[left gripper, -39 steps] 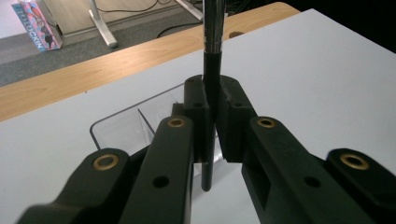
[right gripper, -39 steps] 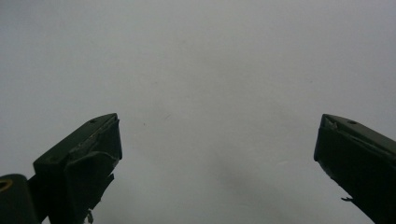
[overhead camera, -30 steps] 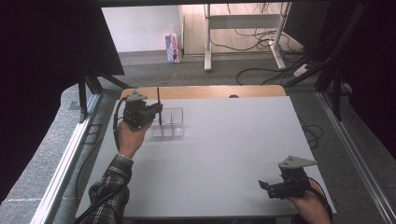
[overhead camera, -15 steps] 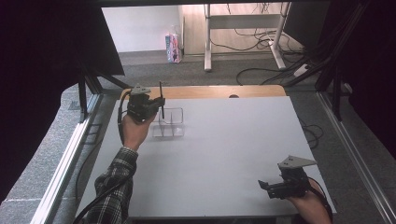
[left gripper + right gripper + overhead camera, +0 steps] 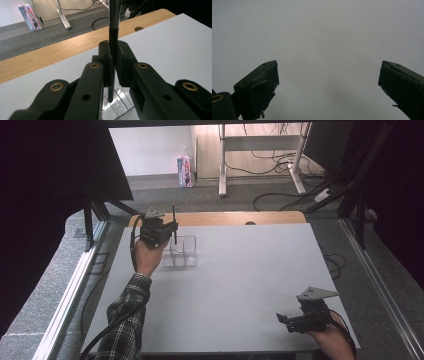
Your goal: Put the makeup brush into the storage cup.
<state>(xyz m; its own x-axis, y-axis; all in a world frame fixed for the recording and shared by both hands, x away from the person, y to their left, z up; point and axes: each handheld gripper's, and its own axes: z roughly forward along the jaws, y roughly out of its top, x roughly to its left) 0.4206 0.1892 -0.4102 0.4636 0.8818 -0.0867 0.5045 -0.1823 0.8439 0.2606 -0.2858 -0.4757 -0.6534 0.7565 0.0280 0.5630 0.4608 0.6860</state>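
Now that left claw (image 5: 167, 231), clamped on black pen (image 5: 113, 45), slid over clear organizer (image 5: 181, 251), probably dropping in next; right claw (image 5: 296, 318) idle, wide open.

Clear organizer (image 5: 181, 252) upper left on table (image 5: 250, 280); left gripper (image 5: 167, 234) with pen (image 5: 174, 222) above it; right gripper (image 5: 292, 320) lower right; carton (image 5: 185, 171) on floor behind.

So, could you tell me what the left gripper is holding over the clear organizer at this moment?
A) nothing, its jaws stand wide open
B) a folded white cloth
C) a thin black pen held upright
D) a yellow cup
C: in the left gripper view the left gripper has its jaws clamped on a thin black pen that stands upright, its lower tip just above the clear organizer.
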